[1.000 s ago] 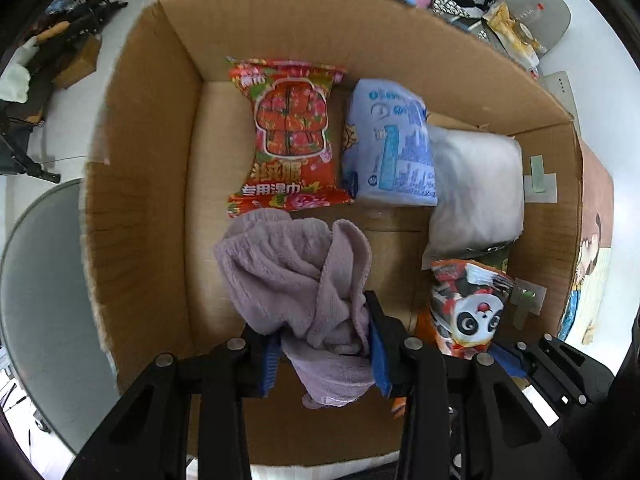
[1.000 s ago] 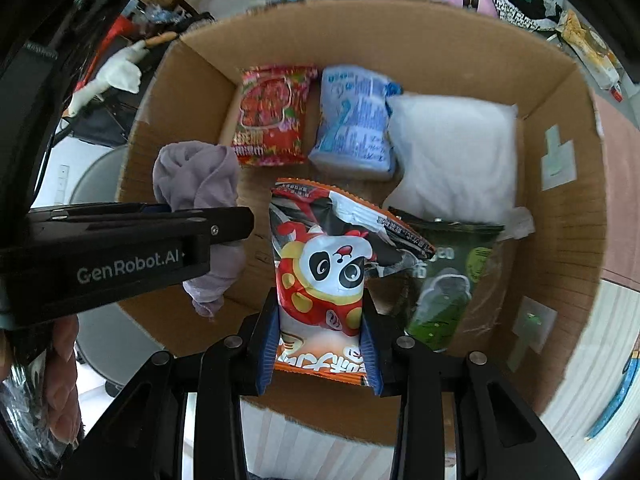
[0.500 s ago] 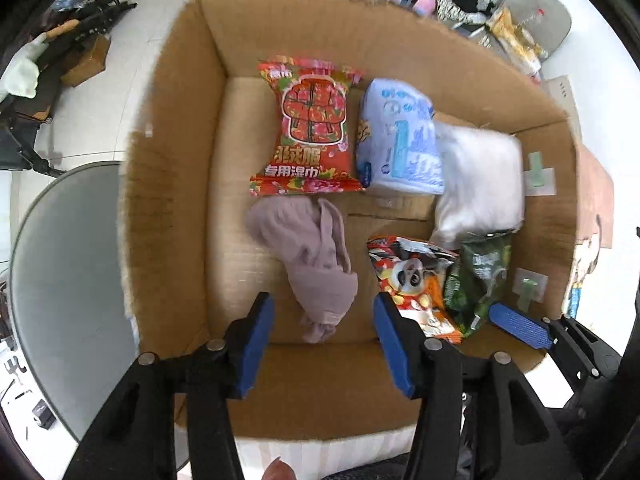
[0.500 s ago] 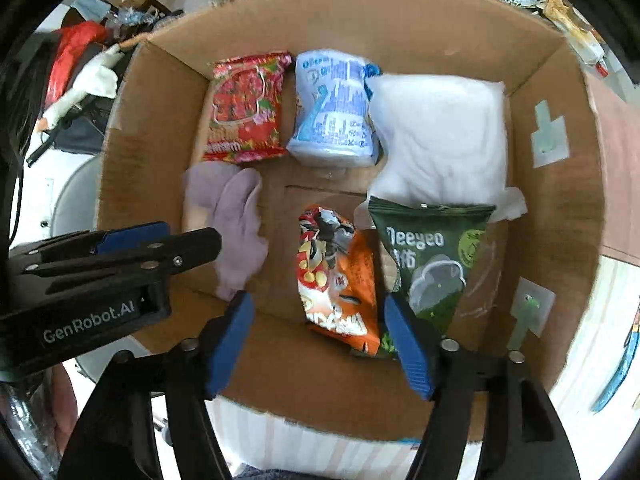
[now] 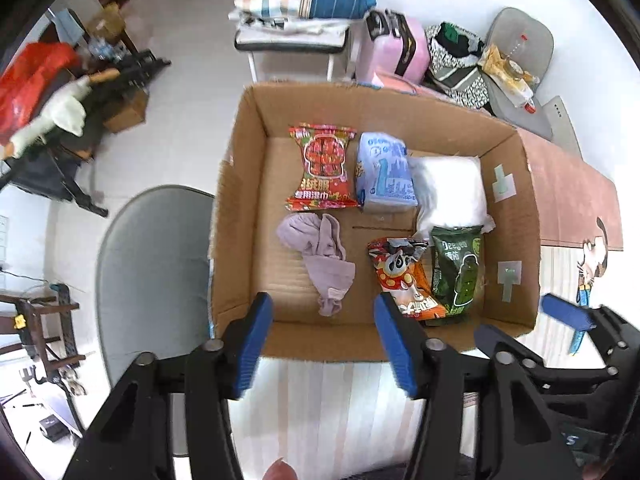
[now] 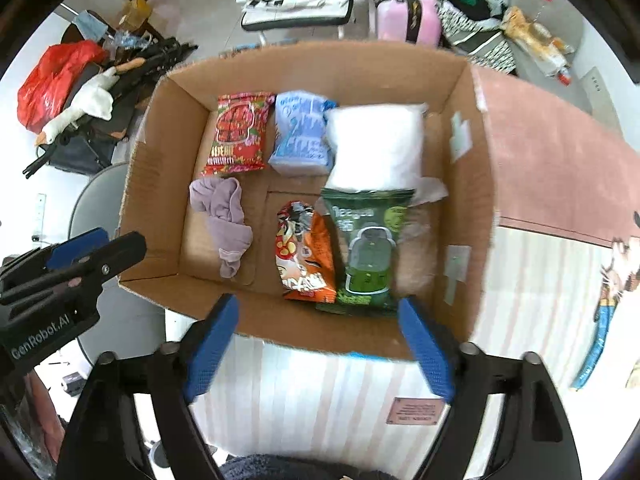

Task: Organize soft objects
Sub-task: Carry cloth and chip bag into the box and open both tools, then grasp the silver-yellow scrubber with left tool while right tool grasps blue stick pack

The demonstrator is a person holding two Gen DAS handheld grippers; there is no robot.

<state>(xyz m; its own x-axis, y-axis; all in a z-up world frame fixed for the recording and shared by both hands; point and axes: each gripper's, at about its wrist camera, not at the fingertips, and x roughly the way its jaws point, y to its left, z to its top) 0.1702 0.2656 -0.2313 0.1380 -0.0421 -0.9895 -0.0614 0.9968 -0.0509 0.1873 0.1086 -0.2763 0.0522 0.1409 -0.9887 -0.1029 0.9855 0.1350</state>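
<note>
both the left hand-held gripper (image 5: 323, 334) and right hand-held gripper (image 6: 318, 340) are released, blue ribbed pads spread. ahead of them, inside the corrugated cardboard box (image 5: 240, 216), lie a crumpled lilac cloth (image 5: 320, 252) and glossy crinkled snack packets (image 6: 306, 252).

Left gripper (image 5: 322, 338), right gripper (image 6: 318, 342): black frames, blue ribbed pads, silver screws; white "GenRobot.AI" lettering lower left.

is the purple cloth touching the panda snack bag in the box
Apart. The left wrist view shows bare cardboard floor between the purple cloth and the panda snack bag; the right wrist view shows the same gap.
</note>
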